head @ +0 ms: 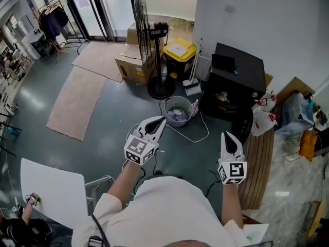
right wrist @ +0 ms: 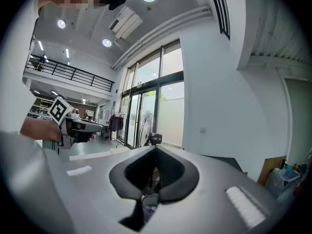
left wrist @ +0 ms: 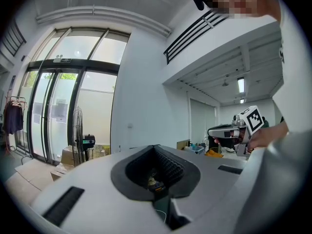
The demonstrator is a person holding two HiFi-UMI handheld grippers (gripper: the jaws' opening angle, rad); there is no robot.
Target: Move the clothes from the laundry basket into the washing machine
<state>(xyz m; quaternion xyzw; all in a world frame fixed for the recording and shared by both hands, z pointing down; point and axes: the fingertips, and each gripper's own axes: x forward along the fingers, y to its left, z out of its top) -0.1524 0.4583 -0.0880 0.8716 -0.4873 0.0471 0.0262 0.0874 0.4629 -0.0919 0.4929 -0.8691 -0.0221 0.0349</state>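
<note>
Broadly, most of the head view is taken up by a grey floor [head: 103,138], on which two pale rugs [head: 77,99] are laid towards the glass doors. A black washing machine [head: 234,78] is set against the white wall at the right. Cardboard boxes [head: 131,63] are stacked further back, and a standing fan [head: 149,40] is placed just in front of them, with a yellow-lidded bin [head: 180,50] beside it. The laundry basket [head: 167,107], round and grey, is seen on the floor between the fan's base and the washing machine, near the machine but apart from it. The clothes [head: 178,116], purple and white, are still heaped inside the basket.

The left gripper [head: 160,120] is held out above the floor, pointed towards the basket and short of it, touching nothing. Its jaws are brought together at the tips, and nothing is gripped between them. The right gripper [head: 225,135] is held level beside it, well apart from the left one and pointed towards the washing machine's front. Its jaws are likewise closed on nothing. Each gripper is caught in the other's view, with a hand wrapped round its handle.
</note>
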